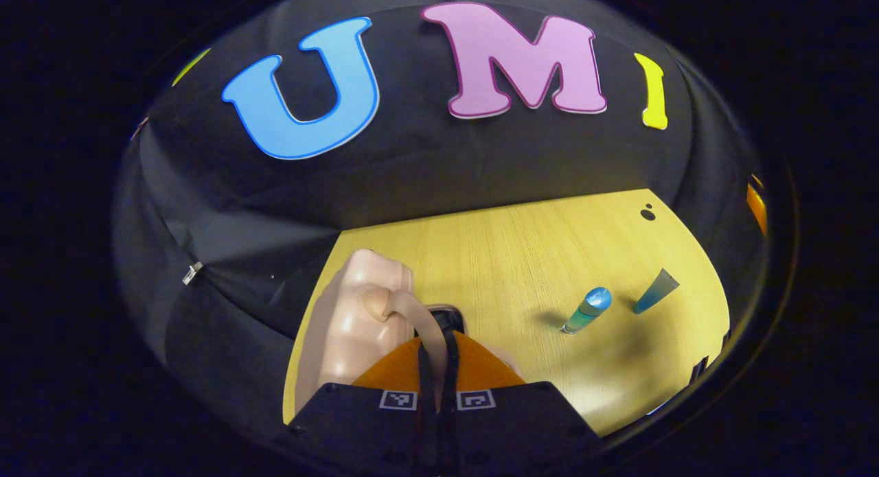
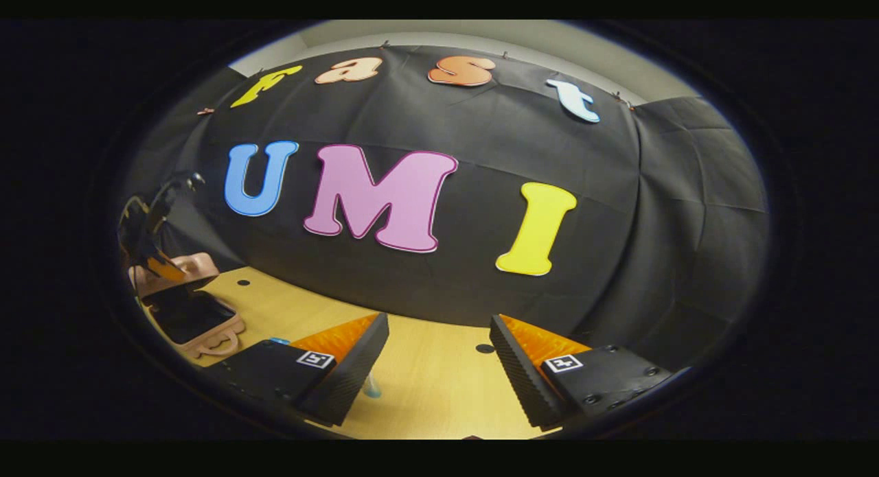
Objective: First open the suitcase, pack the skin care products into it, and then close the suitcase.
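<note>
Suitcase, a small pale-pink hard-shell case on the light wooden table, sits right in front of my left gripper, whose fingers are pinched nearly together around its thin pink handle loop. In the right gripper view its lid looks partly raised. I judge it light, rigid and glossy-slick, so the loop is the safest hold. My right gripper hangs wide open, holding nothing. Two blue-green skincare tubes stand well apart from the case.
</note>
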Available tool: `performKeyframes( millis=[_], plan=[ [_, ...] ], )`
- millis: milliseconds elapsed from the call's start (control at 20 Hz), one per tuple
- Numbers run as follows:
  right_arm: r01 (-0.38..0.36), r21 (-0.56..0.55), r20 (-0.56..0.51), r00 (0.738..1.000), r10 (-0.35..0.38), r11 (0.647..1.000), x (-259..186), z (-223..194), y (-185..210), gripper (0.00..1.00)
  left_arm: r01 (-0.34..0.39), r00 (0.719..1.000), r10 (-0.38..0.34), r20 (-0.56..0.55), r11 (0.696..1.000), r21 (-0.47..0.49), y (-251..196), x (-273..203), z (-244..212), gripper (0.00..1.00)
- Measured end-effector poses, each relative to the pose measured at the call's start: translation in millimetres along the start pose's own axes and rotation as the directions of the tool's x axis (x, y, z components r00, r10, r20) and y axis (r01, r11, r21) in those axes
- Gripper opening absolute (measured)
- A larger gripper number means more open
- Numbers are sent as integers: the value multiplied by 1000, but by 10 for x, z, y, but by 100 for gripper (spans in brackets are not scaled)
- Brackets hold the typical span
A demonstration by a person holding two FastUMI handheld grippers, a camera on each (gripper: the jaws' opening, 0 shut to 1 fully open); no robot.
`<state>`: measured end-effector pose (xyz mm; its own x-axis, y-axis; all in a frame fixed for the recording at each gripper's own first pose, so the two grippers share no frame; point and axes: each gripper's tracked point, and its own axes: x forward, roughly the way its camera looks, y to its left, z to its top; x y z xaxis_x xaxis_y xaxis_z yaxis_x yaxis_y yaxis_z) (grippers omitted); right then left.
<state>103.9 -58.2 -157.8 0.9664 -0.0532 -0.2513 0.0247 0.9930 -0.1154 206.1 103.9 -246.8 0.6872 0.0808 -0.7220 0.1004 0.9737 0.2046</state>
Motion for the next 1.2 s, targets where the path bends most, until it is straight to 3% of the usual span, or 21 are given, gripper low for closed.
performKeyframes(
  millis=[200, 550, 700, 900, 1000, 1050, 1200],
  plan=[
    [53, -32, 29, 998, -52, 998, -94, 235, 209, 94, 59, 995, -53, 81, 996, -73, 816, -214, 116, 6],
    [117, 36, 3, 993, -117, 993, -374, 535, 651, 94, -30, 988, 34, 150, 999, -25, 2582, -185, -37, 6],
    [136, 36, -24, 991, -135, 990, -502, 462, 869, 94, -98, 984, 94, 149, 995, 16, 3212, 51, -267, 6],
    [138, 118, -87, 988, -129, 983, -612, 301, 1122, 94, -66, 974, 87, 210, 992, -103, 3826, 541, -598, 6],
    [121, 202, -124, 987, -98, 972, -623, 171, 1293, 94, -73, 981, 101, 169, 984, -161, 4097, 813, -948, 10],
    [131, 232, -152, 984, -97, 964, -640, 100, 1342, 94, -78, 984, 105, 141, 980, -185, 4182, 936, -1115, 6],
    [188, 220, -216, 966, -140, 957, -683, -50, 1301, 94, -97, 989, 118, 93, 974, -205, 4307, 1316, -1505, 6]
  ],
)
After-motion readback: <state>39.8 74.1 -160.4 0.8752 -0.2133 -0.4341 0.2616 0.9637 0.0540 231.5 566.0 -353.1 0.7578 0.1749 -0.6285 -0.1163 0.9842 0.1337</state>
